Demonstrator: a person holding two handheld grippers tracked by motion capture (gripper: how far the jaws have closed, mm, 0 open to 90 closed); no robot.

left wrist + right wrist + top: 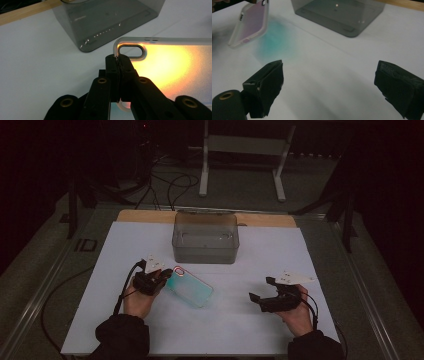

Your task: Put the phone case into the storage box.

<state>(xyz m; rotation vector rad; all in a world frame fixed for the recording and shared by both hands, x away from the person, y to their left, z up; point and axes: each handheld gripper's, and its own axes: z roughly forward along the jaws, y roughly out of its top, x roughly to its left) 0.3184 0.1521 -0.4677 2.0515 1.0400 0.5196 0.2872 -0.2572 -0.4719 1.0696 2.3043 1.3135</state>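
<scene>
A translucent phone case point(190, 286) with a teal-to-pink tint is held just off the white table sheet point(150, 245), left of centre. My left gripper point(162, 276) is shut on the case's edge beside the camera cutout. In the left gripper view the case point(170, 62) glows orange and its rim is pinched between the closed jaws of the left gripper point(118, 60). My right gripper point(260, 296) stands open at the right, apart from the case. The right gripper view shows the case point(249, 23) tilted, casting a teal glow on the sheet, beyond the open right gripper point(328, 82).
A smoky grey clear plastic box point(205, 237) stands open-topped at the back centre of the sheet, also seen as the box point(107, 20) and the box point(339, 15). A wooden strip point(145, 216) runs along the far edge. Cables trail on the floor behind.
</scene>
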